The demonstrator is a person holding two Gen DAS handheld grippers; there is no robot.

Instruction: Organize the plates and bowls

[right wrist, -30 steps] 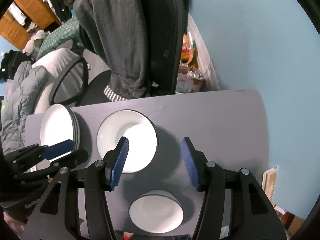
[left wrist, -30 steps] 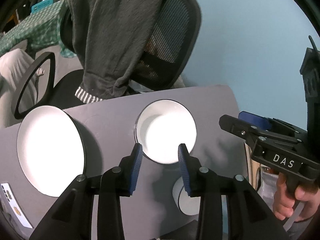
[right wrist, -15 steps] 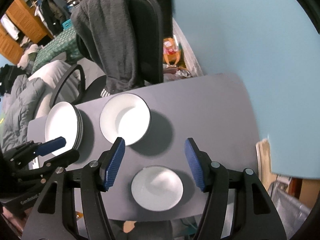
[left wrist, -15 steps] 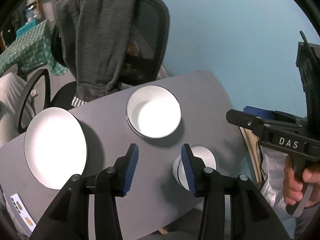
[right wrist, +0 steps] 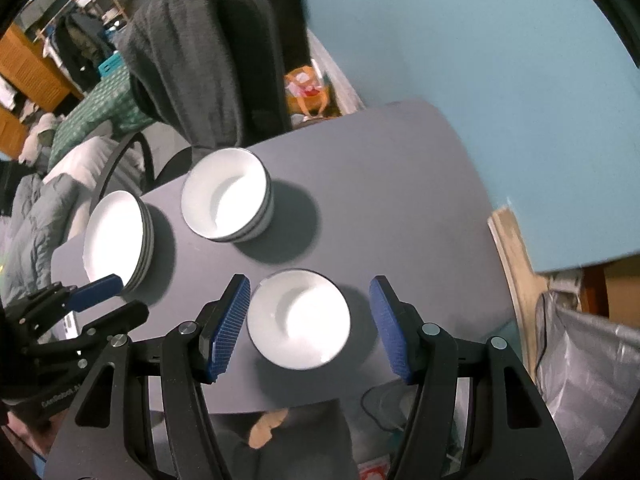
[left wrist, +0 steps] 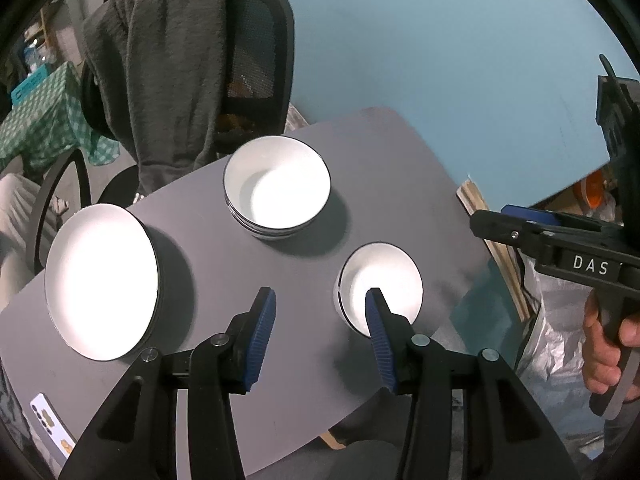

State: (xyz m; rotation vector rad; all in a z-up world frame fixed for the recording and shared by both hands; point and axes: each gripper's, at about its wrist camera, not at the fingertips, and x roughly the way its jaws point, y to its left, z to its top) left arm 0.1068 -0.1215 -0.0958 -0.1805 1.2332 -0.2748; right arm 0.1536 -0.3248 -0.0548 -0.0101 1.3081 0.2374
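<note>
Right wrist view is showing both grippers, right (right wrist: pixel 308 328) and left (left wrist: pixel 318 338), hanging open and empty over the table (right wrist: pixel 400 184), where plate stack (right wrist: pixel 116 236), bowl stack (right wrist: pixel 226 200) and small bowl (right wrist: pixel 298 320) are sitting apart, seemingly sorted.

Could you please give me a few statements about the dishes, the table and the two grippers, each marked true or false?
1. Both the left gripper and the right gripper are open and hold nothing. True.
2. The small white bowl with a dark rim is nested inside the stack of medium white bowls. False: it stands alone on the grey table, apart from that stack.
3. The stack of large white plates sits at the table's left end. True.
4. A red jacket hangs over the black mesh office chair. False: the dark grey fleece garment hangs there.
5. A white phone lies on the table. True.
</note>
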